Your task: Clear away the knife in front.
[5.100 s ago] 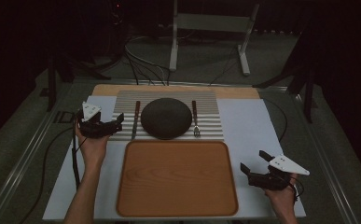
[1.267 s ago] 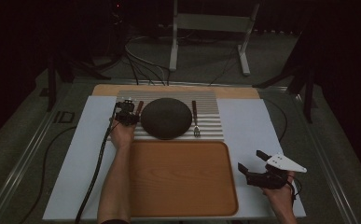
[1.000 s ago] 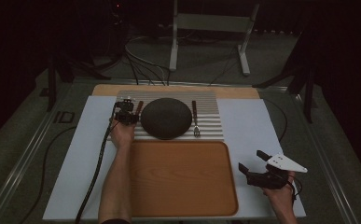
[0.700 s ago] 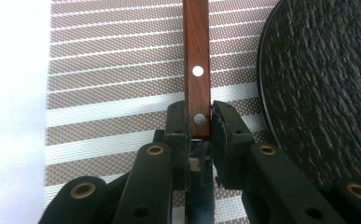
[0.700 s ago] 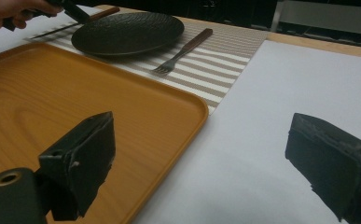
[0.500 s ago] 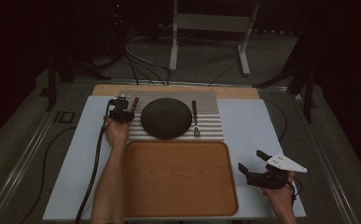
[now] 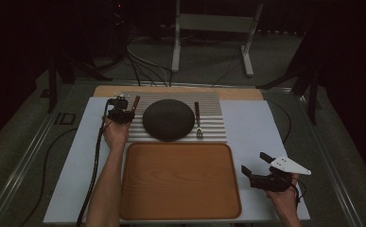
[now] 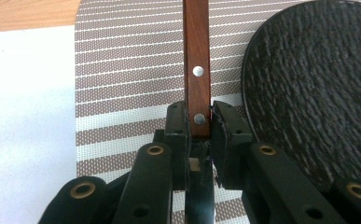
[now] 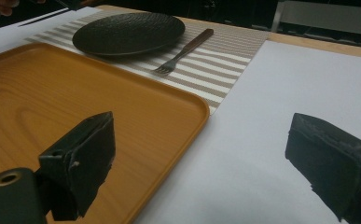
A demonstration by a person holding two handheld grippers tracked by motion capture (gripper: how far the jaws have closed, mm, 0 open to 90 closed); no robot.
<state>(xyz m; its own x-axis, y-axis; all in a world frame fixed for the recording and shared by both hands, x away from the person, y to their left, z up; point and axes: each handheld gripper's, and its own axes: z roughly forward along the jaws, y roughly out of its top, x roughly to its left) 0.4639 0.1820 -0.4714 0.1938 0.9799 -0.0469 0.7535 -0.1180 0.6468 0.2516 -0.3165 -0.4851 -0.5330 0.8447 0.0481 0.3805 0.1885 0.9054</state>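
Knife (image 8: 197, 70) with a riveted wooden handle is clamped between the fingers (image 8: 228, 135) of the left gripper (image 7: 120, 112), over the striped placemat (image 7: 213, 111) just left of the black textured plate (image 7: 168, 119); it looks stiff and light, the smooth wood and thin steel blade likely slippery, so the flat handle sides near the rivets seem the safest hold. Orange wooden tray (image 7: 180, 180) on the worktop (image 7: 251, 123) holds nothing, the plate is bare, a fork (image 7: 198, 122) lies just right of it, and the right gripper (image 9: 206, 163) rests wide open beside the tray.
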